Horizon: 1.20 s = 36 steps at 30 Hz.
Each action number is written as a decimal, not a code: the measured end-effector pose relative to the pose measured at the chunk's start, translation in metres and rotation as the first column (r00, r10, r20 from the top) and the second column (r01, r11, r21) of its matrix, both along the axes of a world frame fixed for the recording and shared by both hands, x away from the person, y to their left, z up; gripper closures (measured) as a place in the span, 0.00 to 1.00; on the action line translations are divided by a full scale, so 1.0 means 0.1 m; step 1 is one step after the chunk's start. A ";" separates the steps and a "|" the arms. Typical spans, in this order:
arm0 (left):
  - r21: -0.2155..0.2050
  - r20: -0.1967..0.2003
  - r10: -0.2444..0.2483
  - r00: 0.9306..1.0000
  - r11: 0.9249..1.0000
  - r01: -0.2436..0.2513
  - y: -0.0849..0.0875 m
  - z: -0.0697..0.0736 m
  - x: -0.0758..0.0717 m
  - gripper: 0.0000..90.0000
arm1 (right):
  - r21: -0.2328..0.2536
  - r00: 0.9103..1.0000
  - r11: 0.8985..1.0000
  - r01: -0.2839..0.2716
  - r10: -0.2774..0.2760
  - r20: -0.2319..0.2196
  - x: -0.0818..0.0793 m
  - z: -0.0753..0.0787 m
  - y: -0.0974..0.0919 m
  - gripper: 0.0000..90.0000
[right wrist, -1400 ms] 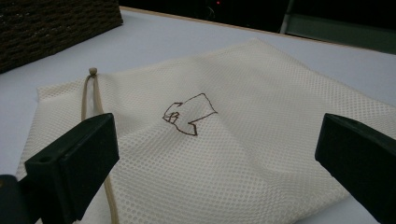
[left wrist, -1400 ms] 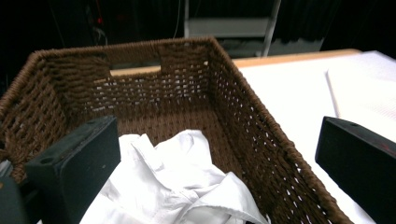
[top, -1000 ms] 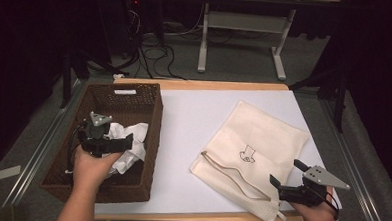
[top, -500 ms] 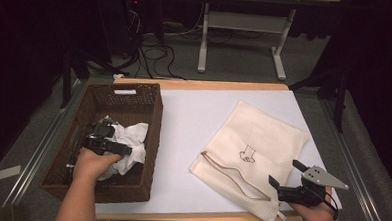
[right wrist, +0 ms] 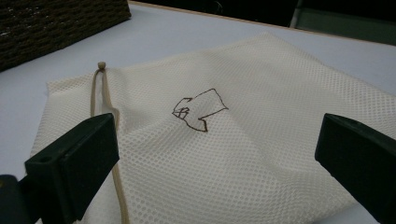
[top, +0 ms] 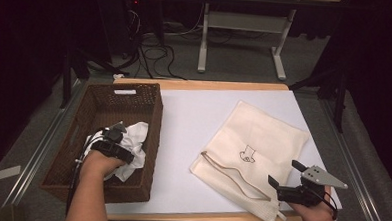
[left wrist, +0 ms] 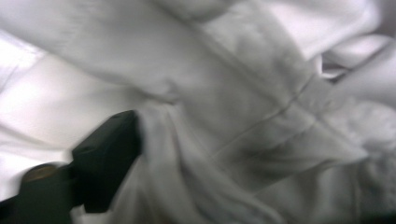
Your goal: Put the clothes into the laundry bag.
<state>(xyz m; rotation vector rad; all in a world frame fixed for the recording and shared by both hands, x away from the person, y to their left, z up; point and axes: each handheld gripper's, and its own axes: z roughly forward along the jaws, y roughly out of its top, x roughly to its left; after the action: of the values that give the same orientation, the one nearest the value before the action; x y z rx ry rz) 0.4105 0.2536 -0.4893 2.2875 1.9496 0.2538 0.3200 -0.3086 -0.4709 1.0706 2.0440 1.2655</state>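
Left tool [top: 113, 139] sunk into basket [top: 150, 133], closing on white cloth [top: 135, 138].

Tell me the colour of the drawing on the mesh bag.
Dark brown outline on the cream mesh bag; clearest in the right gripper view.

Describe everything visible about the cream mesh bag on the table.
The cream mesh bag lies flat and looks empty on the white table top, turned at an angle. Fine netted fabric, a small brown line drawing at its centre, a tan drawstring with a knotted end along its opening. The right gripper hovers open at its near edge.
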 end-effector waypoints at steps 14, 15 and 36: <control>0.059 0.082 -0.042 0.996 0.998 0.037 -0.03 0.10 -0.05 0.69 | 0.002 1.000 1.000 -0.005 0.005 -0.020 0.00 -0.01 0.02 0.00; 0.058 0.087 -0.043 0.995 0.998 0.038 -0.03 0.10 -0.05 0.72 | 0.001 1.000 1.000 -0.008 0.008 -0.019 0.00 -0.01 0.02 0.00; -0.106 0.453 -0.023 0.891 0.991 0.080 0.01 0.46 -0.26 0.79 | 0.012 1.000 1.000 -0.005 0.005 -0.017 0.01 -0.02 0.01 0.00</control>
<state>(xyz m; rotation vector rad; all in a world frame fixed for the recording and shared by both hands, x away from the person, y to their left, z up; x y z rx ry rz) 0.3843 0.2551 -0.4437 1.9747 1.6171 0.5853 0.3211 -0.3078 -0.4727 1.0863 2.0555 1.2773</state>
